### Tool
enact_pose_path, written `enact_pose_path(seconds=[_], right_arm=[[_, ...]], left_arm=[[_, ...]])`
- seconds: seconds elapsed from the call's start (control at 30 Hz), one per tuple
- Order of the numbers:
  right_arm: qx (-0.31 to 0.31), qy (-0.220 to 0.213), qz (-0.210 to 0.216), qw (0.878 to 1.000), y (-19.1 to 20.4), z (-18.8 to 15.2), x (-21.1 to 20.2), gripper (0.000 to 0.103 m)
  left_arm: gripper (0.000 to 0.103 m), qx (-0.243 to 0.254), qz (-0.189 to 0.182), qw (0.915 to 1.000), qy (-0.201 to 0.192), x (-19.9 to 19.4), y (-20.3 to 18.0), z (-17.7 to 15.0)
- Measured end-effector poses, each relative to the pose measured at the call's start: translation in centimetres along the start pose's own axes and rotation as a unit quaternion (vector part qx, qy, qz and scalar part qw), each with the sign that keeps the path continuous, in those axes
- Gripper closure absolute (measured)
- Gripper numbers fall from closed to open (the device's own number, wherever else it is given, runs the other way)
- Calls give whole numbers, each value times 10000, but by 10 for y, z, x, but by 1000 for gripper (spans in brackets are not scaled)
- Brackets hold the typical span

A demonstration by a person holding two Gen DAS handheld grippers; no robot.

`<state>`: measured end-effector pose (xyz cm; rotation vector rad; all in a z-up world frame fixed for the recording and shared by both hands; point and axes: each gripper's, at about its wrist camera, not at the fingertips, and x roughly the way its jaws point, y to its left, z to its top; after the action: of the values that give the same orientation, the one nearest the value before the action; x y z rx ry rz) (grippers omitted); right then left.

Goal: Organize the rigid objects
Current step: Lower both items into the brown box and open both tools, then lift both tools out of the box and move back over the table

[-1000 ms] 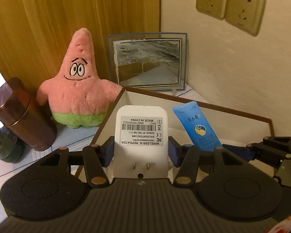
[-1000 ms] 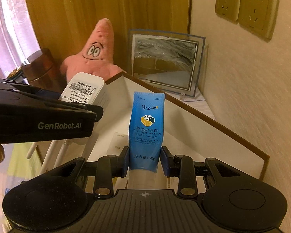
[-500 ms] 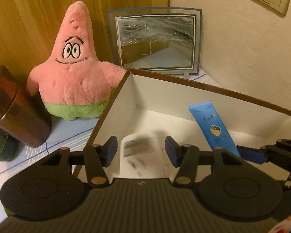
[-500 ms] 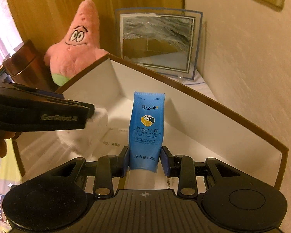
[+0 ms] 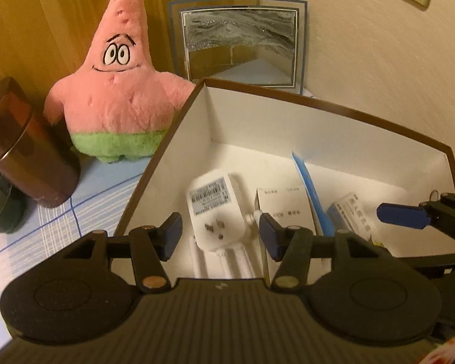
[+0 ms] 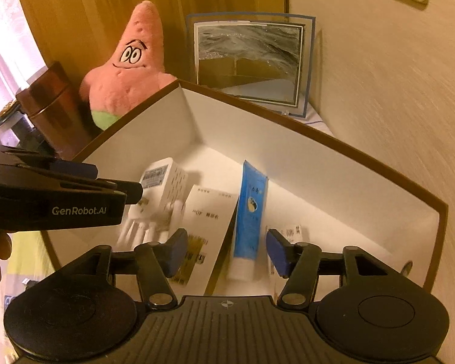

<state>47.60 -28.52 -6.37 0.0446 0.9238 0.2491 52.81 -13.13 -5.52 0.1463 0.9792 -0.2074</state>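
Two hand-held grippers hang over a white box with a brown rim, both tilted down into it. The left gripper has its jaws spread, and nothing is pinched between them: the white wireless repeater lies on the box floor below and just ahead of the gap, plug prongs facing up, its white antennas trailing back under the gripper body. The right gripper has just been opening its jaws; they stand apart, and the blue hand cream tube lies in the box ahead of them, cap end nearest the gripper, touched by neither pad. Between repeater and tube, a white printed carton rests flat on the floor, the tube leaning against its edge. To the right of the tube sits a smaller box with blue print, partly hidden behind the right gripper's blue pad. Beyond the left gripper, outside the box, a pink starfish plush toy stands against a wooden panel, with a brown cylindrical canister off to its left on a blue-checked cloth. A framed sand picture stands past the far corner of the box.
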Motion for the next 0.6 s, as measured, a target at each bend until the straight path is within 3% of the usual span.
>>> enact_pose_path(seconds=[0.6], right_arm=[[285,-324,85,9990,5,-28,-60,47]], left_arm=[[51,-78,-139,9992,-359,-69,-7,-31]])
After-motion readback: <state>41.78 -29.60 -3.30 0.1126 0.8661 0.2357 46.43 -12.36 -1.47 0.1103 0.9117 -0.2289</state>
